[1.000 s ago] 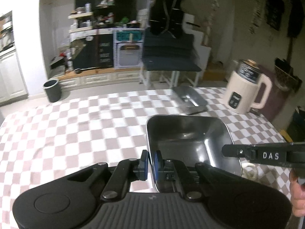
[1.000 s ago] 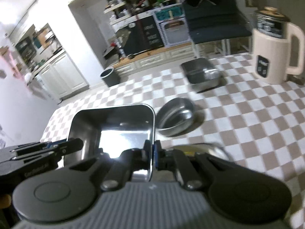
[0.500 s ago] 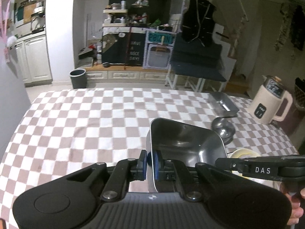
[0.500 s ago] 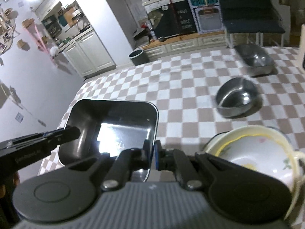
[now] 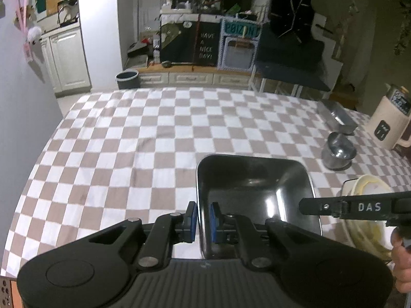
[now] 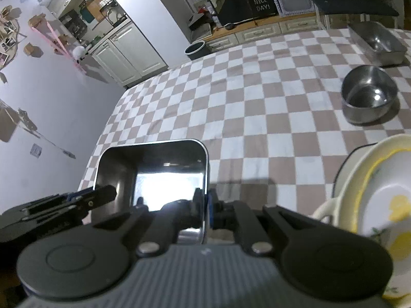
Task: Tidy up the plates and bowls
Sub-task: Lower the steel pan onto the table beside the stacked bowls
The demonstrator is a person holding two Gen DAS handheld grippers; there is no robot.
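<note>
**Square steel tray held by both grippers over the checked table**

Left wrist view: the left gripper (image 5: 203, 222) tilts down toward the table, its blue pads (image 5: 191, 220) clamped on the left wall of a square steel tray (image 5: 254, 192), one pad outside the wall and one inside. The tray sits at the near middle of the checkered tablecloth (image 5: 154, 141); whether its base touches the cloth cannot be told. From the right edge the right gripper (image 5: 303, 206) reaches in sideways, marked "DAS", its tip at the tray's right wall. A hand (image 5: 400, 264) shows at the lower right corner, cut off by the frame. Behind that gripper a cream bowl (image 5: 370, 187) is mostly hidden. Further back stand a round steel bowl (image 5: 339, 151), a rectangular steel pan (image 5: 336, 118) and a cream kettle (image 5: 390, 125), all well apart from the tray.

Right wrist view: the right gripper (image 6: 205, 206) also points down, pressed together on the tray's (image 6: 154, 159) right wall. The tray floor glares white, so its surface is hard to read. The left gripper (image 6: 108, 192) enters from the left edge, its body dark and cut off, tip at the tray's left wall. At the right edge the cream bowl (image 6: 380, 179), with yellow and green markings, is cropped. The round steel bowl (image 6: 367, 95) and the rectangular pan (image 6: 377, 41) stand beyond
</note>
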